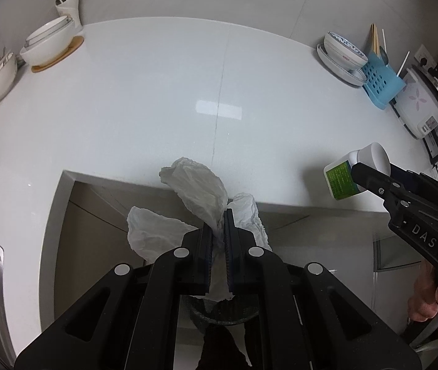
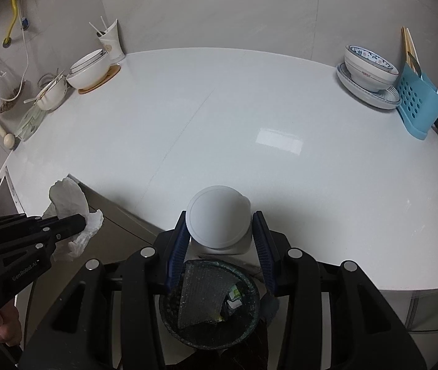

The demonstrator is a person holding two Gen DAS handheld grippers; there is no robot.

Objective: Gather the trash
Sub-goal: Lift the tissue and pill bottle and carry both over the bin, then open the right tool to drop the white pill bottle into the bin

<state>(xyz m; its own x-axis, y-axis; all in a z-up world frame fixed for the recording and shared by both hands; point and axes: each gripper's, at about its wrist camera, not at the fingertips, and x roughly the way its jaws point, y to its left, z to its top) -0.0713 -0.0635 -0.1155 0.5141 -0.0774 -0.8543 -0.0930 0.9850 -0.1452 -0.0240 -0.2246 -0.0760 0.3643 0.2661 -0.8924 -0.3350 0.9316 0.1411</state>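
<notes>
Bin sitting directly beneath both grippers, dark and round, its near rim cut off by the black gripper bodies; contents hard to make out beyond a grey mesh-like sheet and a small green-and-white scrap. Left gripper clamping a crumpled white tissue, jaws pressed nearly together on it, paper flaring out ahead and to both sides and hanging below the fingers. Right gripper grasping a small white bottle with a green label, broad white cap facing the camera, blue pads pressing its sides; the label is showing only in the left wrist view. Just ahead, the white counter edge is stepping back in a notch. Beyond it, the counter is lying open, with bowls far left and a blue rack far right.
</notes>
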